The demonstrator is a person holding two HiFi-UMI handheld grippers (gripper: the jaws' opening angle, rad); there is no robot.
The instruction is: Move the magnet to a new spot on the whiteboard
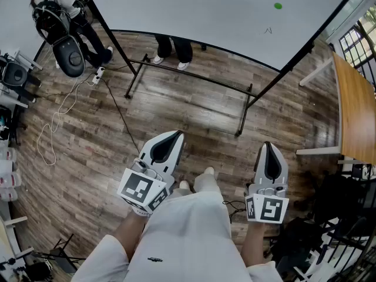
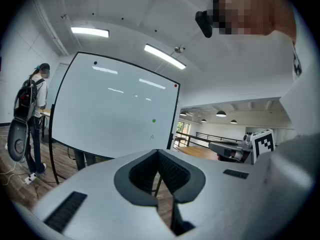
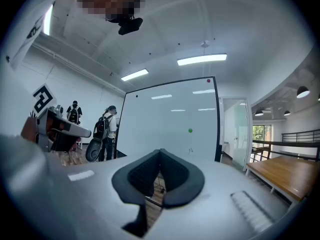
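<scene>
In the head view, the left tool (image 1: 174,136) and the right tool (image 1: 268,146) are held side by side over the wooden floor (image 1: 176,107), both pointing towards the whiteboard (image 1: 205,16). The green magnet (image 1: 278,6) sits on the board well ahead of the right tool, slightly to its right, and far from both tools. A person with a backpack (image 1: 56,4) stands far ahead and to the left of the left tool.

In the left gripper view, the left tool's jaws are pressed together with nothing between them. The green magnet (image 2: 153,120) is straight ahead, above the jaw tips and well apart from them. A red magnet (image 2: 175,85) sits at the board's upper right corner.

In the right gripper view, the right tool's jaws are also pressed together and empty. The green magnet (image 3: 190,130) is ahead, above and a little right of the tips. A wooden surface (image 3: 285,169) stands to the tool's right.
</scene>
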